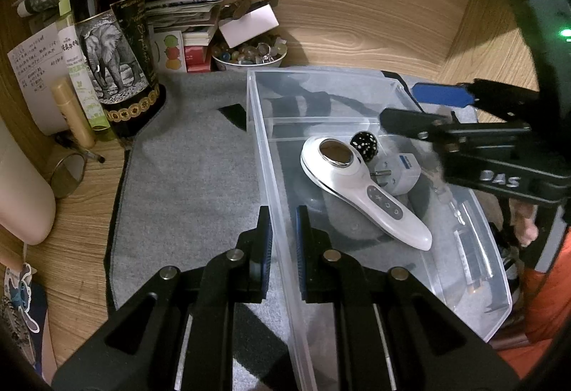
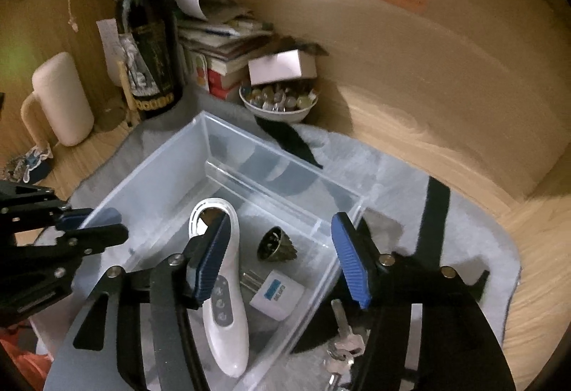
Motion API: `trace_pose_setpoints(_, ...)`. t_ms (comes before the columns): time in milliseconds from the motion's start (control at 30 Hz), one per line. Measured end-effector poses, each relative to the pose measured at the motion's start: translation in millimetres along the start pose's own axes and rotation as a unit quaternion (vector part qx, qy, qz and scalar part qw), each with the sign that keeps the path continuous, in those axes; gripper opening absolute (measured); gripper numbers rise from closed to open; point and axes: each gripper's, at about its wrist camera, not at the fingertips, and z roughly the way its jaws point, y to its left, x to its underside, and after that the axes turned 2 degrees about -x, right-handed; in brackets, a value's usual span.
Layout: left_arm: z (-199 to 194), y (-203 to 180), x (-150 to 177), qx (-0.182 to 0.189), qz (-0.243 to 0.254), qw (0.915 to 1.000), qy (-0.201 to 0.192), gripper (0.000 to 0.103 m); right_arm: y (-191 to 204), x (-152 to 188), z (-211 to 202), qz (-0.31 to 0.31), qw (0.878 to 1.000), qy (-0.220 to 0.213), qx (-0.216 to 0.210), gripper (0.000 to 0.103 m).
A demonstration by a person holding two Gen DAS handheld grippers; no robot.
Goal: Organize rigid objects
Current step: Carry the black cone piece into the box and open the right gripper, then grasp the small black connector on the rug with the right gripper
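Observation:
A clear plastic bin (image 1: 257,141) (image 2: 150,159) stands on a grey mat (image 1: 185,176). In its near compartment lie a white handheld device (image 1: 364,191) (image 2: 225,301), a white plug adapter (image 1: 401,173) (image 2: 276,294) and a small dark speckled cone-shaped piece (image 1: 364,143) (image 2: 276,244). My left gripper (image 1: 283,248) (image 2: 117,225) is shut on the bin's left wall. Over that compartment my right gripper (image 2: 280,230) (image 1: 403,105) hangs open, holding nothing. A bunch of keys (image 2: 342,337) lies on the mat just outside the bin's right wall, under the right finger.
A dark wine bottle (image 1: 114,44) (image 2: 150,44), stacked books (image 2: 221,44) and a bowl of stones (image 1: 249,53) (image 2: 278,101) crowd the back left corner. A cream mug (image 2: 60,98) stands at the left. Wooden walls close in behind and to the right.

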Motion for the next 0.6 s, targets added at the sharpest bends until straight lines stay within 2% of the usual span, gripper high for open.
trace_pose_setpoints(233,0,0,0,-0.001,0.000,1.0000,0.000,0.011,-24,4,-38,0.026,0.998,-0.035,0.035,0.056)
trace_pose_setpoints(333,0,0,0,-0.001,-0.001,1.0000,0.000,0.011,-40,11,-48,0.040,0.997,-0.039,0.056,0.063)
trace_pose_setpoints(500,-1,0,1,-0.001,-0.006,1.0000,-0.001,0.011,-67,30,-45,0.077,0.993,-0.010,0.084,0.064)
trace_pose_setpoints(600,-1,0,1,-0.002,-0.005,1.0000,0.000,0.011,-78,46,-36,0.096,0.991,0.012,0.087,0.064)
